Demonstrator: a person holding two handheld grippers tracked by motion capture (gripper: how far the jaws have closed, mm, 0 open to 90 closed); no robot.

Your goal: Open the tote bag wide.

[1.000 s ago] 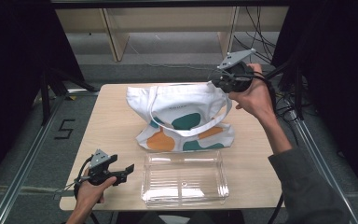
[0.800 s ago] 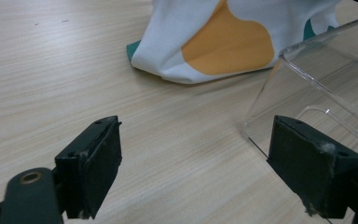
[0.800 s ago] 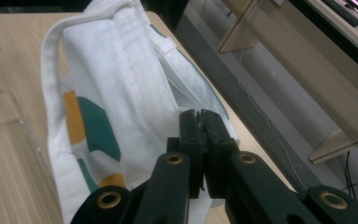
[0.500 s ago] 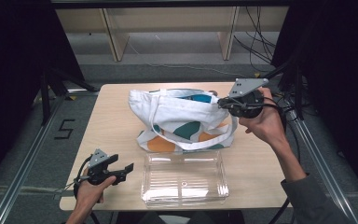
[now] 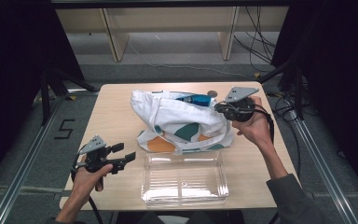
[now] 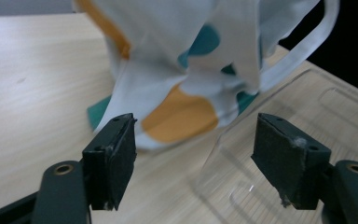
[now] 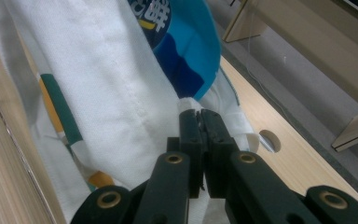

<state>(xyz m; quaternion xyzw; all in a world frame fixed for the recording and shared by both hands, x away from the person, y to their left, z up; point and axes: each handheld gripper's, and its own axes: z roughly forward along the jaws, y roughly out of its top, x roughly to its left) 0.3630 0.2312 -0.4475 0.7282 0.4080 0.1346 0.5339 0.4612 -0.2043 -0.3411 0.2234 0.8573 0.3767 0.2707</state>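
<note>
Two grippers: right gripper (image 5: 227, 108), mid-right of frame, pinches the bag (image 5: 182, 122) edge to hold its mouth open. Left gripper (image 5: 121, 156), lower left, empty, jaws wide but closing, by the clear tray (image 5: 184, 179).

White bag (image 5: 179, 122), teal-orange patches

A light wooden table (image 5: 116, 100) stands on grey floor (image 5: 177, 56), wooden shelving (image 5: 168, 28) behind it, black curtains flanking, cables (image 5: 256, 51) trailing at right.
</note>
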